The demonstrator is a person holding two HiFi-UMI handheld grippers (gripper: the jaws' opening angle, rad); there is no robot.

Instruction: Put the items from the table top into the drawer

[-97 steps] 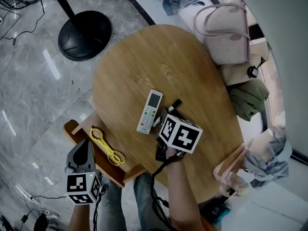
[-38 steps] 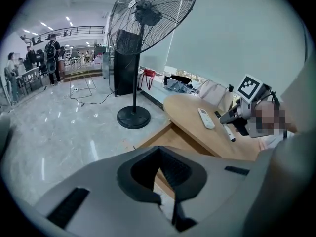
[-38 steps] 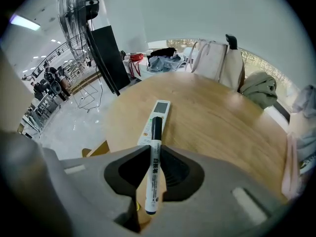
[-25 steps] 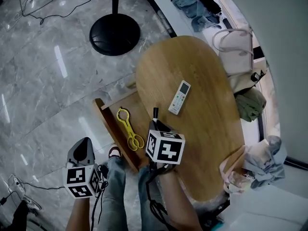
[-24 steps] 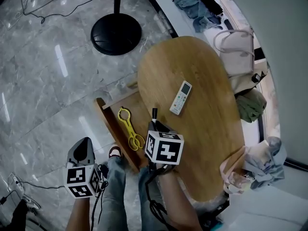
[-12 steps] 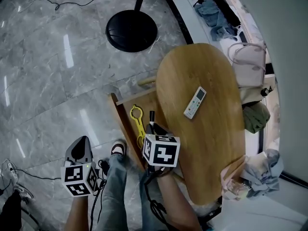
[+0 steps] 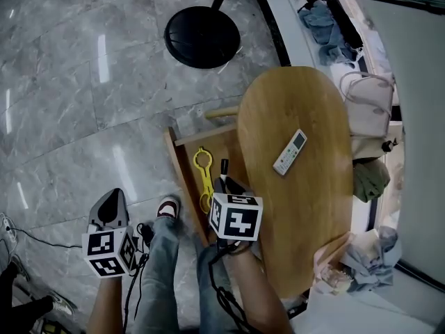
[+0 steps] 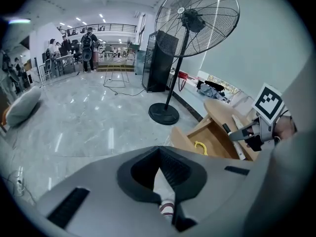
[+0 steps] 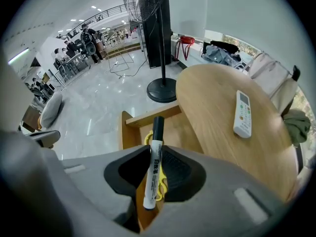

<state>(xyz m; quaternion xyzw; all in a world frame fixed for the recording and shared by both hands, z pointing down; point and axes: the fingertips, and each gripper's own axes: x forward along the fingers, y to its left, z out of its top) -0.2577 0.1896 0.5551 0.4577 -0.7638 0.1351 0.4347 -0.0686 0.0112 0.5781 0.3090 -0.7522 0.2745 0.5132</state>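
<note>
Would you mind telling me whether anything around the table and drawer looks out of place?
Nothing looks spilled or damaged. The only thing out of place is the remote, lying slantwise on the table, while the yellow tongs already sit in the open drawer.

Black round fan base [image 7: 203, 37] on grey marble floor [image 7: 69, 82], off the table's [image 7: 306, 96] far end. Pink bag [image 7: 372, 106] and green cloth [image 7: 370, 179] just beside its right edge; blue clothes [image 7: 323, 23] heaped farther off.
</note>
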